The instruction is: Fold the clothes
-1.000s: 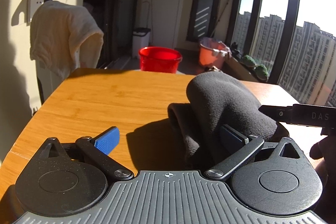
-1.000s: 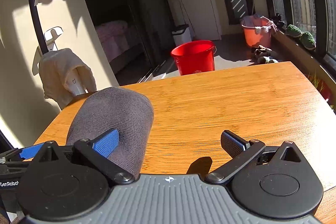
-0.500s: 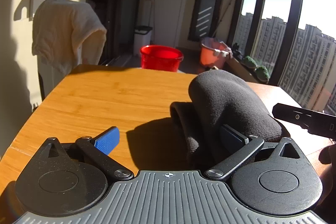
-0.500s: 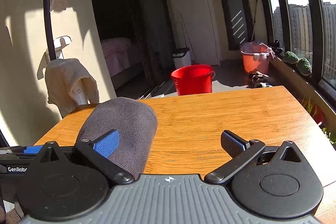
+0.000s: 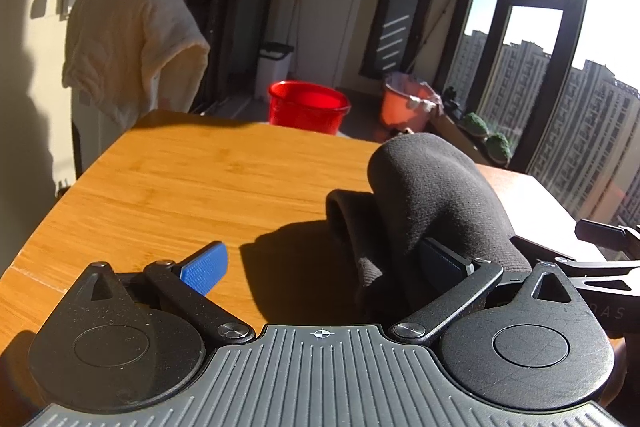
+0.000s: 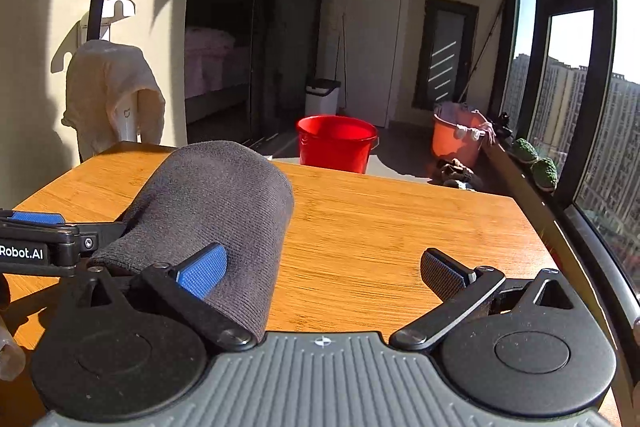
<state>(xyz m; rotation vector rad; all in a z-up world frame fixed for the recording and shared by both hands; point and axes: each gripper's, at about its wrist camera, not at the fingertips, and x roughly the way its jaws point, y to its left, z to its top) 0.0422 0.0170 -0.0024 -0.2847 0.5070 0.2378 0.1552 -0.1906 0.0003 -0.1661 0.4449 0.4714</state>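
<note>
Evidently both claws stand wide, left claw [image 5: 320, 263] and right claw [image 6: 322, 269], propping the dark garment [image 5: 432, 195] above the table [image 5: 192, 187] for folding.

One dark grey garment [image 5: 436, 195], rolled, on one wooden surface [image 5: 192, 187]. Two grippers: the left gripper [image 5: 320, 267] and the right gripper [image 6: 320, 267], each with two blue-padded fingers [image 5: 204, 267], jaws spread wide on both. Two buckets on the floor beyond the far edge: one red bucket [image 6: 336, 143], one orange bucket [image 6: 456, 139] further right. One white bin [image 6: 322, 97] by the far wall. One cream cloth [image 5: 132, 43] draped at far left. Two round green plants [image 6: 536, 163] on the window ledge at right. One pink bed [image 6: 212, 67] in the dark room beyond.
</note>
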